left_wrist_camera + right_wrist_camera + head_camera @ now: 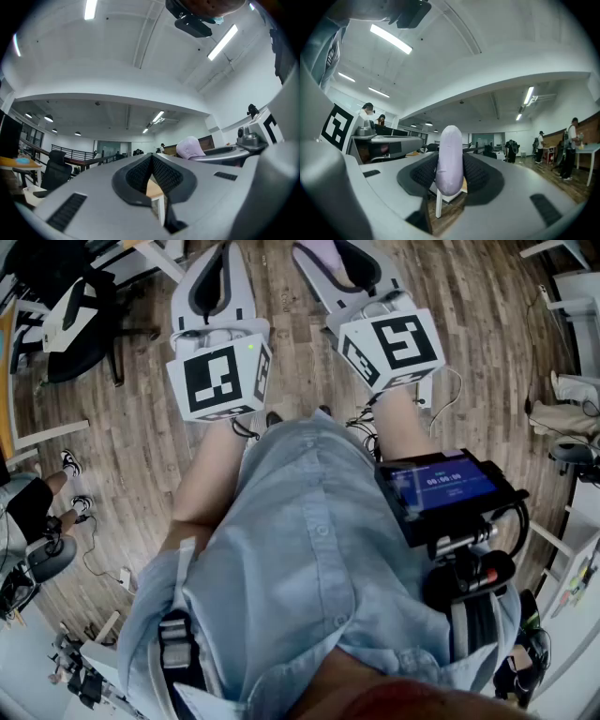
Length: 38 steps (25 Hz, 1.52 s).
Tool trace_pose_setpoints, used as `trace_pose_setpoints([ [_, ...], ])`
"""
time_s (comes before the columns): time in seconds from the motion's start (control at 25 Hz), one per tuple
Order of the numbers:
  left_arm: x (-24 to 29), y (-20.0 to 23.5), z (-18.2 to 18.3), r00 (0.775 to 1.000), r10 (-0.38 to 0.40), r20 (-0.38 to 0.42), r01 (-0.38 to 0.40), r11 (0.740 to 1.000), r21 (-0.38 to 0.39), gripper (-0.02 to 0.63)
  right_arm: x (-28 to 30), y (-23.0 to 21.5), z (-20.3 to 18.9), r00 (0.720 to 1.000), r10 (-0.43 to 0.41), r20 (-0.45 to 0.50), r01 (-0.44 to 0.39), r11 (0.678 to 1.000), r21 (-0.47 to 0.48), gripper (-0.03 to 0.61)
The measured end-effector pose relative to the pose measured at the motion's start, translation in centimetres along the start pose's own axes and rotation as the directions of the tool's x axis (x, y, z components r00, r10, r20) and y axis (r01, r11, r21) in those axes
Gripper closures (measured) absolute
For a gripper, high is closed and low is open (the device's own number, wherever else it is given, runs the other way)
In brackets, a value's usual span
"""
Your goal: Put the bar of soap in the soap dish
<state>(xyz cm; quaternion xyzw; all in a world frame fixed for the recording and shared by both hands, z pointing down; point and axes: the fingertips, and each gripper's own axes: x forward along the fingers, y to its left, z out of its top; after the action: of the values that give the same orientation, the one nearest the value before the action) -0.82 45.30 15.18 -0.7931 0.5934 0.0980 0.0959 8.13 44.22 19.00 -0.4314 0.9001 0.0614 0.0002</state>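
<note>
1. The bar of soap (pixel 449 150), pale lilac, is clamped on edge between the jaws of the right gripper (pixel 450 164), and its rounded end stands out past the pads. I judge the pick-up done and the carry to be the step in hand.
2. The left gripper (pixel 151 158) carries nothing. Its jaws are together at the tips, and only a far bench (pixel 155 190) shows through the gap lower down.
3. Both grippers are held out in front of the person's body over bare wooden floor (pixel 487 324). They are side by side and apart, and neither is over a bench.
4. The soap dish is in no view (nor is any near surface that might carry it). The next move therefore calls for finding the dish first, then bringing the soap low over it, and only then parting the jaws.
5. The room straight ahead is open floor. A black office chair (pixel 89 334) stands to the left and white furniture (pixel 572 292) to the right. A thin cable (pixel 455 390) lies on the floor near the feet and could catch a step.
6. A person (pixel 571 147) stands off to the right in the right gripper view, well apart from the grippers.
</note>
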Motion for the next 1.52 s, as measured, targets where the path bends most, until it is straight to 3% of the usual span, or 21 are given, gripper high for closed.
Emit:
trace_pose_setpoints([
  [0.48,0.5,-0.3,0.1,1.000,-0.003,0.020,0.002,1.000,0.026,0.609,0.3,-0.4,0.3,0.999,-0.002,0.040,0.003,1.000,-0.028,0.416],
  [0.68,-0.7,-1.2,-1.1,1.000,0.000,-0.023,0.000,1.000,-0.002,0.609,-1.3,0.1,-1.1,1.000,0.012,0.009,-0.012,0.999,0.039,0.416],
  [1.24,3.2,-6.5,-2.0,0.999,0.014,-0.031,-0.014,1.000,0.006,0.609,-3.8,-6.0,-0.7,0.997,0.056,0.045,-0.057,0.998,0.038,0.416],
  [1.52,4.6,-5.8,-3.9,0.998,0.021,-0.058,-0.020,1.000,0.015,0.609,-2.3,-7.3,-1.7,0.997,0.062,0.035,-0.063,0.997,0.051,0.416],
])
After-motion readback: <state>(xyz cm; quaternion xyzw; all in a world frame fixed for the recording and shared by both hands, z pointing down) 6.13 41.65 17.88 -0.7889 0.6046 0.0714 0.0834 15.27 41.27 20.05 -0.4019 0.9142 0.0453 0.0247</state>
